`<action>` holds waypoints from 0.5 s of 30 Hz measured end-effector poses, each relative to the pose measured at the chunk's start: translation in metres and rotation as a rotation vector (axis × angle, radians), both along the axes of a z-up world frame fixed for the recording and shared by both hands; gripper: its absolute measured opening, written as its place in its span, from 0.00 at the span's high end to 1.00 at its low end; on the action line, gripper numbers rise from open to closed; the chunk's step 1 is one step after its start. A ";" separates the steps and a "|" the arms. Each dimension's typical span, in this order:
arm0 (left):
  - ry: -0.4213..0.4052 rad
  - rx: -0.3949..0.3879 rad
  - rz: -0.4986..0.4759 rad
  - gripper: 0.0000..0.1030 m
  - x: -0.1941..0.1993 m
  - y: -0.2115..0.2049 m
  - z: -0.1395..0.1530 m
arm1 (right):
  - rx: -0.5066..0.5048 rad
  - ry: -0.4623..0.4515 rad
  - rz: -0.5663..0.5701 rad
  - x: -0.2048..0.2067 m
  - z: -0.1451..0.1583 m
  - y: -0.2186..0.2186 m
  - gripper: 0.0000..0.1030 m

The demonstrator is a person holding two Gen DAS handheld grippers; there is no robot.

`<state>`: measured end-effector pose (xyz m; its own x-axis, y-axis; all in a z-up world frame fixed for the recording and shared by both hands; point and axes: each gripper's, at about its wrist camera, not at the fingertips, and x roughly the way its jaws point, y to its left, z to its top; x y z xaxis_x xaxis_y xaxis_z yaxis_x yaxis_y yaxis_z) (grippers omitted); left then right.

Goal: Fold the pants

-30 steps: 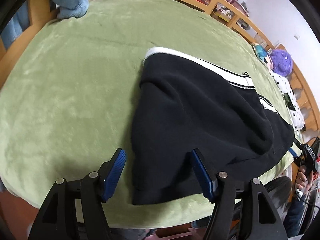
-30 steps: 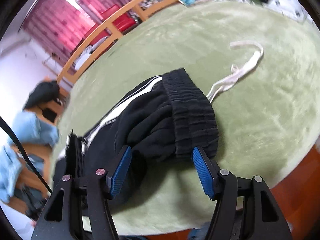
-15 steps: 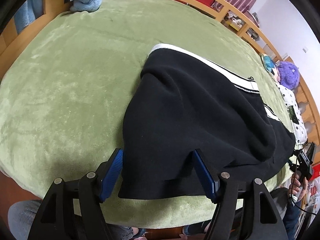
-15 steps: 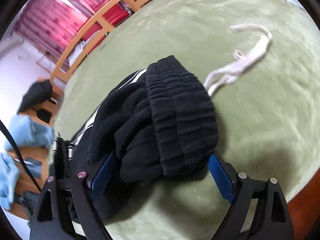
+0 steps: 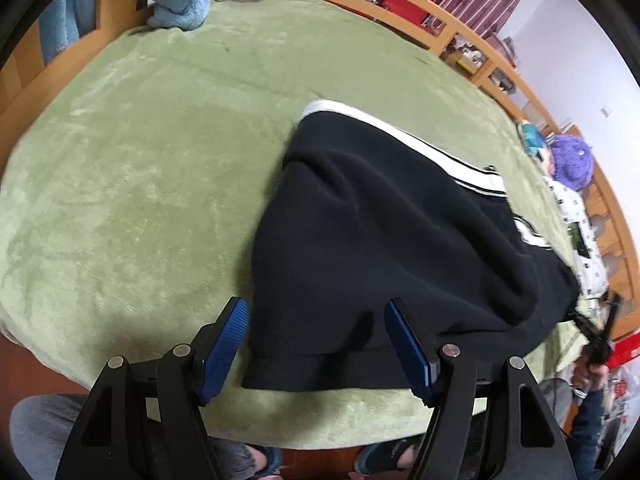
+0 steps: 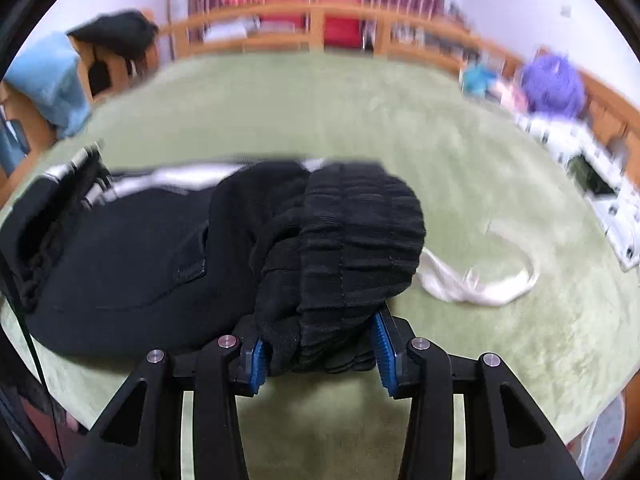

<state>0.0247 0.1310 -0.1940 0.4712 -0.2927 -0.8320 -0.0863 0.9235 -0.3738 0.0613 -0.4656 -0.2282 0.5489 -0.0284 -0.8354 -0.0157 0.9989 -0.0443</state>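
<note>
In the left wrist view, your left gripper (image 5: pixel 316 346) stands wide at the bottom of the frame, with the hem of the black pants (image 5: pixel 384 248) between its fingers; the pads do not press it. The pants lie on the green blanket (image 5: pixel 140 160), centre to right.

In the right wrist view, your right gripper (image 6: pixel 318 356) is closing on the ribbed waistband (image 6: pixel 356 240) at lower centre. A white cord (image 6: pixel 476 284) lies to the right.

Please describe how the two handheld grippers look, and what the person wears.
Both the left gripper and the right gripper are matte black, with triangular cut-outs, silver round rivets and ribbed blue pads. A thin black cable runs beside the right one. Below, the person wears grey trousers and dark open-toed sandals.
</note>
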 end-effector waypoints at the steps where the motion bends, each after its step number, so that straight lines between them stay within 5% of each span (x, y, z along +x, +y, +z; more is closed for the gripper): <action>1: 0.001 -0.011 -0.003 0.33 -0.001 0.001 -0.001 | 0.027 0.035 -0.006 0.001 -0.003 -0.006 0.54; 5: -0.005 -0.035 0.000 0.31 -0.002 0.004 -0.011 | 0.064 0.072 -0.076 -0.005 0.007 -0.014 0.40; 11: 0.029 -0.123 0.000 0.31 0.000 0.017 -0.035 | -0.055 -0.011 -0.130 -0.045 0.051 0.011 0.40; 15: 0.039 -0.158 -0.009 0.31 0.001 0.020 -0.048 | 0.016 -0.112 -0.159 -0.053 0.079 0.025 0.40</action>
<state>0.0260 0.1512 -0.2415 0.4359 -0.4260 -0.7928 -0.0953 0.8541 -0.5114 0.0088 -0.4403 -0.1493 0.6284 -0.1096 -0.7702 0.1464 0.9890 -0.0213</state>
